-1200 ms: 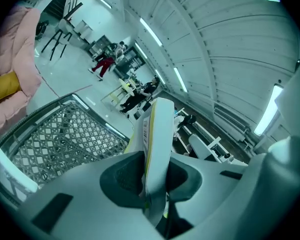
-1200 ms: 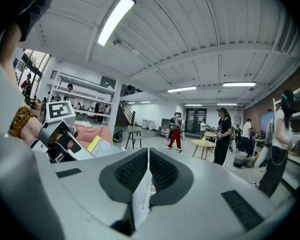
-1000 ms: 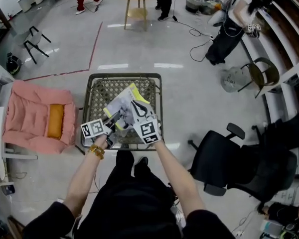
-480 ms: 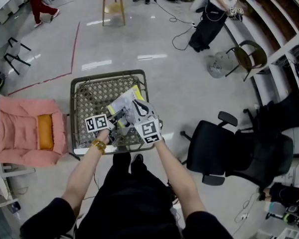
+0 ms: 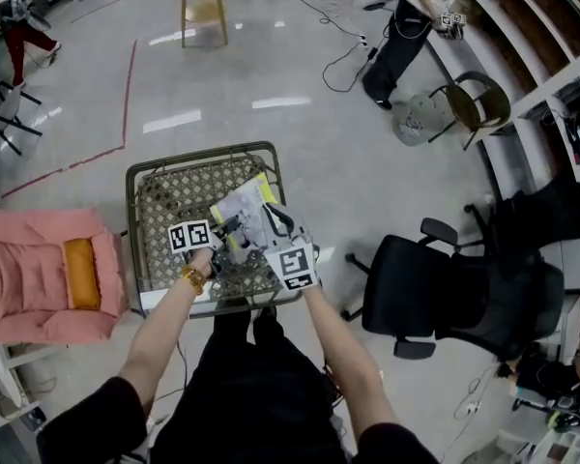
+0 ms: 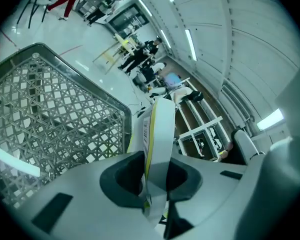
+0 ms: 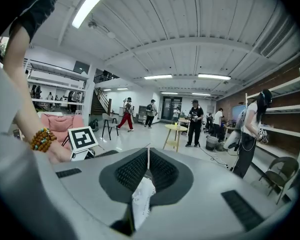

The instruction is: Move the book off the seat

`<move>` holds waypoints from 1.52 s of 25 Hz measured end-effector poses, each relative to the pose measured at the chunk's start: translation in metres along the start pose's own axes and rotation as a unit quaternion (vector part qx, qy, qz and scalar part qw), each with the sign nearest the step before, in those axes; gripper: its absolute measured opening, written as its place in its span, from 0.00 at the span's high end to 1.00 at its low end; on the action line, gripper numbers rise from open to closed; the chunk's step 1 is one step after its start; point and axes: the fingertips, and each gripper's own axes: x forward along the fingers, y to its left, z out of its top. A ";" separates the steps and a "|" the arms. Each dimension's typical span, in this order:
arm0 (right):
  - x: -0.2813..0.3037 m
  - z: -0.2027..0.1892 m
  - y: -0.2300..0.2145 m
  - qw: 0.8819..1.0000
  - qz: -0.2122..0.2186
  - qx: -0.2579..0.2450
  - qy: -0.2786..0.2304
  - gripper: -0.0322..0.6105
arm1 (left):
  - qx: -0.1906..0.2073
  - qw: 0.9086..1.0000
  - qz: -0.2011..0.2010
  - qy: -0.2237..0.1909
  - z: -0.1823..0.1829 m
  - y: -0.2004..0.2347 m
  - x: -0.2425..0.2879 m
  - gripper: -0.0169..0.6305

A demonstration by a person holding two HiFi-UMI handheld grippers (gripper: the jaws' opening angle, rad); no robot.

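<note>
Above the seat (image 5: 169, 196), your left gripper (image 6: 152, 176) clamps the book (image 5: 237, 204) whole, right gripper (image 7: 146, 173) pinches only a thin leaf — carry with the left, swing clear level.

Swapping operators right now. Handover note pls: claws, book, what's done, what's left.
Left claw: shut on the book, which stands on edge between the pads.
Right claw: shut on a thin part of the same book, probably a cover or page.
Book: held by both claws above the woven seat; it looks lifted off the mesh, but contact can't be ruled out.
Done: two-claw grasp; the lift seems begun.
Left: carry the book clear of the seat's frame and set it down elsewhere. No put-down spot is given.
</note>
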 end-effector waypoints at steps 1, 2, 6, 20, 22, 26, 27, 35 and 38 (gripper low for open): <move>0.003 -0.003 -0.002 1.000 -0.003 -0.001 0.004 0.92 | -0.004 1.000 0.001 0.003 0.005 0.006 0.002 0.86; 0.007 -0.006 -0.003 1.000 -0.007 -0.001 0.009 0.93 | -0.006 1.000 0.001 0.006 0.011 0.012 0.004 0.86; 0.025 -0.010 -0.003 1.000 -0.008 0.003 0.020 0.93 | 0.001 1.000 0.024 0.020 0.030 0.038 0.009 0.86; 0.074 -0.012 0.014 0.999 0.012 -0.001 0.040 0.92 | 0.007 0.980 0.196 0.046 0.055 0.159 -0.012 0.82; 0.077 -0.010 0.016 0.999 0.014 -0.002 0.039 0.92 | 0.022 0.973 0.224 0.056 0.055 0.170 -0.018 0.79; 0.078 -0.007 0.019 0.999 0.018 -0.003 0.034 0.92 | 0.039 0.956 0.281 0.068 0.052 0.191 -0.042 0.76; 0.079 -0.006 0.020 0.999 0.021 -0.002 0.032 0.92 | 0.037 0.955 0.290 0.061 0.054 0.194 -0.049 0.76; 0.087 -0.008 0.035 0.999 0.037 0.012 0.033 0.92 | 0.084 0.959 0.270 -0.022 0.073 0.159 -0.080 0.83; 0.091 0.001 0.043 0.998 0.048 0.020 0.020 0.92 | 0.139 0.956 0.248 -0.071 0.086 0.124 -0.085 0.86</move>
